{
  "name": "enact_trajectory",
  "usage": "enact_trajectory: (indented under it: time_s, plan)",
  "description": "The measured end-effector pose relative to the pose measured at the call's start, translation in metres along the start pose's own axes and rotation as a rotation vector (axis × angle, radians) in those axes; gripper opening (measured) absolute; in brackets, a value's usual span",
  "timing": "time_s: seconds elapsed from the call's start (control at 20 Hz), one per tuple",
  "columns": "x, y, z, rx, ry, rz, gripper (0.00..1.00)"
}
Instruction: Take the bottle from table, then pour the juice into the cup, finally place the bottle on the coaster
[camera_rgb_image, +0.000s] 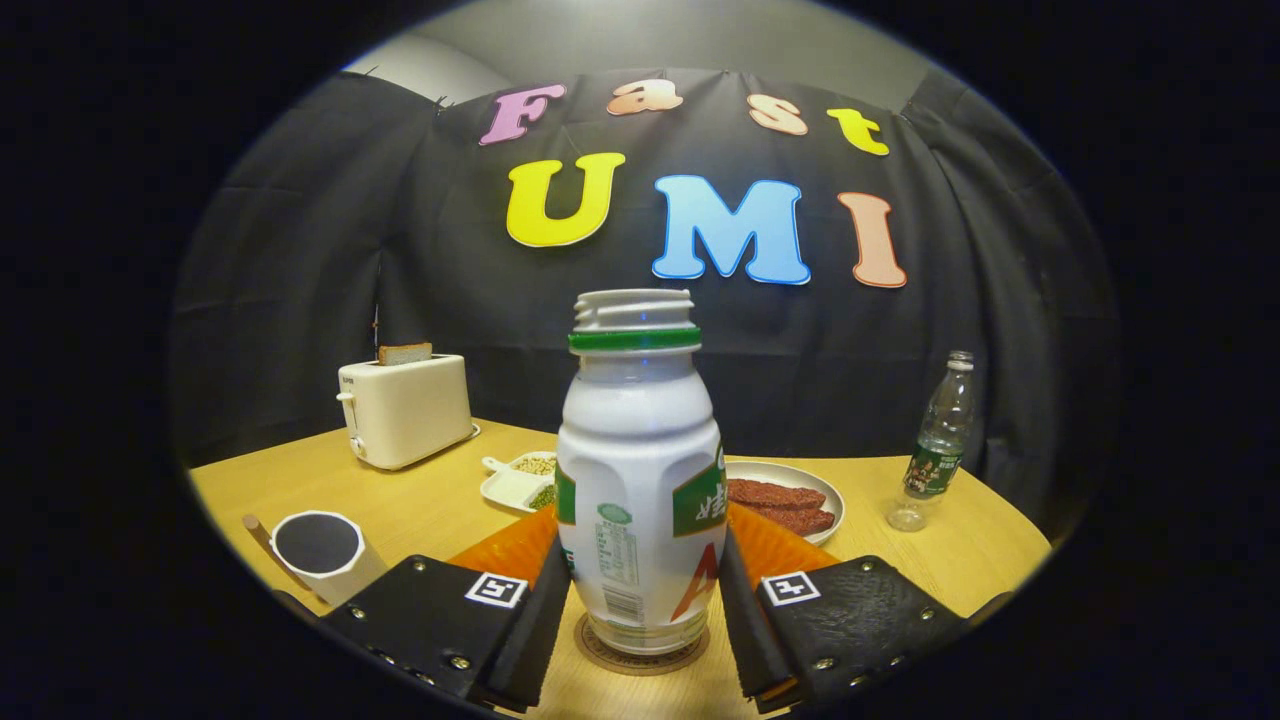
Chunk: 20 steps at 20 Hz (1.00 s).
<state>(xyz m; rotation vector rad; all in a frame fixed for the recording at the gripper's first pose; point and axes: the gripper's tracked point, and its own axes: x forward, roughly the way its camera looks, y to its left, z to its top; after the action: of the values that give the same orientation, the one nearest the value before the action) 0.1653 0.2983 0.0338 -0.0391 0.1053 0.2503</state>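
Plainly the bottle (640, 480) dominates from where I stand: a squat white plastic one with a printed label, standing upright on the round coaster (600, 655), directly between the fingers (530, 620) of the gripper (642, 620). The fingers flank its lower body closely on both sides. I cannot tell whether they press on it or just stand beside it.

It looks like thin, smooth plastic, so it would likely give a little under a hard squeeze and could slip under a weak one. Its cap is off, and how much juice it holds cannot be seen, so its weight is a guess. It probably tips easily. The waisted lower body, where the fingers sit now, seems the best place to hold it, well below the green-ringed neck.

Around it is a pale wooden table (430, 500), flat and smooth, against a black cloth wall. A cream toaster (405, 410) with a slice of bread stands well off to the left. A plate (790, 478) of dark meat slices lies behind the bottle, and a clear water bottle (938, 440) stands far right. An orange mat (510, 548) lies just behind the coaster. The cup (318, 550) sits near the left finger.
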Motion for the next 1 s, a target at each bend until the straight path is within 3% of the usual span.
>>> enact_trajectory:
  time_s: [0.3,1.0]
  plan:
    - [0.008,-0.002,-0.012,0.048,0.001,0.004,0.71]
    - [0.016,0.001,-0.03,0.024,0.019,-0.004,0.71]
